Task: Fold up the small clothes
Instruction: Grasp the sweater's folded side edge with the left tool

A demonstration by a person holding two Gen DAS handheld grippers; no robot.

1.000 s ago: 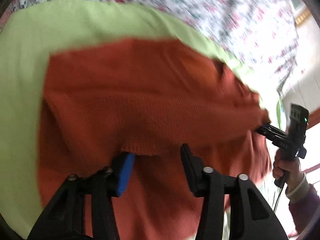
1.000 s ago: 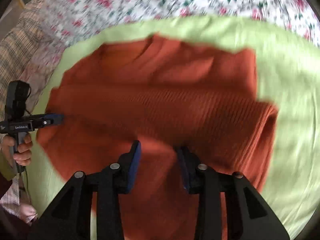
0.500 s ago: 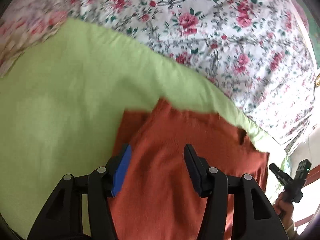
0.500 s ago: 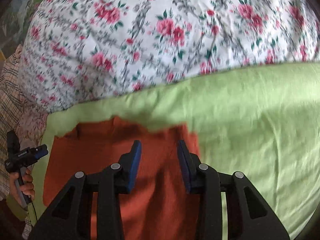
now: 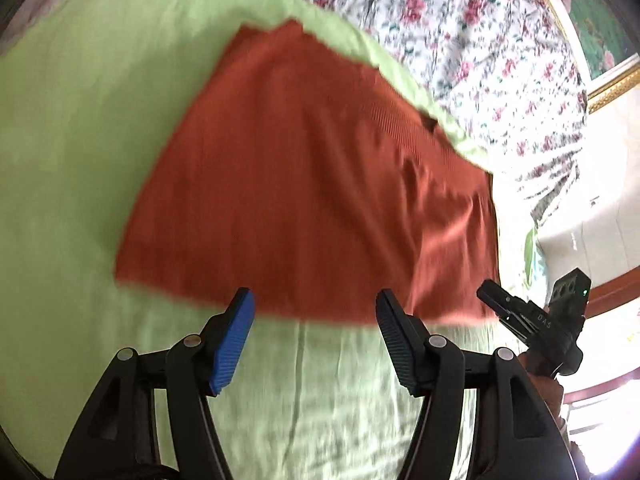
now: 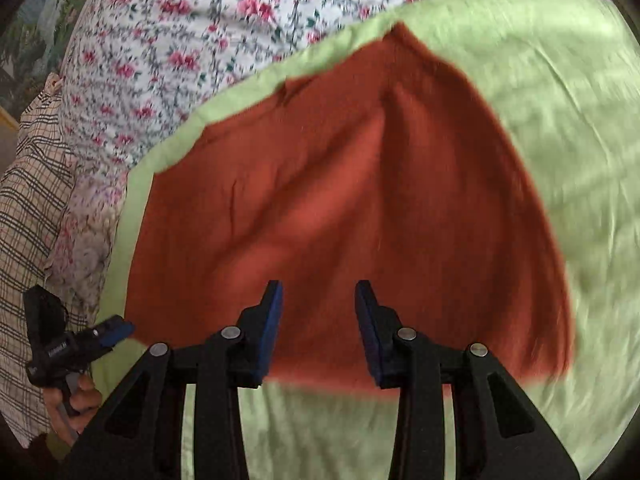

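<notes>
Both claws are empty: left claw (image 5: pixel 314 320), its jaws opening, and right claw (image 6: pixel 318 312), spread, hover at the near hem of the orange garment (image 5: pixel 312 184), lying flat on the green sheet (image 5: pixel 80 160). One fold looks laid; next comes regripping an edge.

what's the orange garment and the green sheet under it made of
Orange garment: looks like a soft matte knit, going by the fine ribbing near its far edge. Green sheet: thin, smooth woven cloth, possibly cotton, with shallow creases and no sheen.
</notes>
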